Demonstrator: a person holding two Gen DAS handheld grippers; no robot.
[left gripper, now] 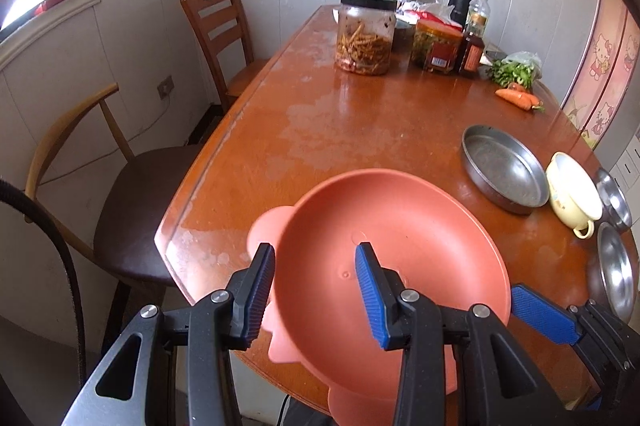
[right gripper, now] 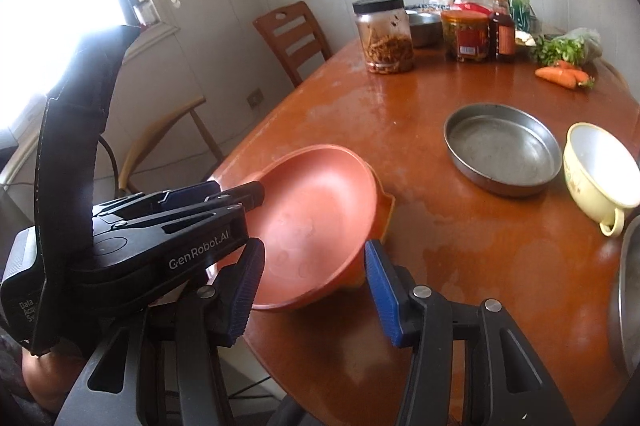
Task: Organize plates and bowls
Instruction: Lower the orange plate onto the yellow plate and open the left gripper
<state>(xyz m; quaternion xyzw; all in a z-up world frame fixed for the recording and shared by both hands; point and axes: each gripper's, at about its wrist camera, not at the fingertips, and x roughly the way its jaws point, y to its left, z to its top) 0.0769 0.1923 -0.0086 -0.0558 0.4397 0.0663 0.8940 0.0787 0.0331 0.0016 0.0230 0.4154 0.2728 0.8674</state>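
Right wrist view: "GenRobot.AI" printed on left tongs (right gripper: 244,195), which straddle rim of orange bowl (right gripper: 320,222) at near edge of surface (right gripper: 460,238); whether clamped, cannot tell. Right tongs (right gripper: 314,290) spread apart, holding nothing. Metal pan (right gripper: 502,148), cream cup (right gripper: 600,170) further right. Jar label unreadable.

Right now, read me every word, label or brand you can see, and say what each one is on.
"GenRobot.AI": on the left gripper body.
"Data Ac... S...": on that gripper's back end, partly cut off.
Red jar label: too blurred to read.
Sauce bottle label: too blurred to read.
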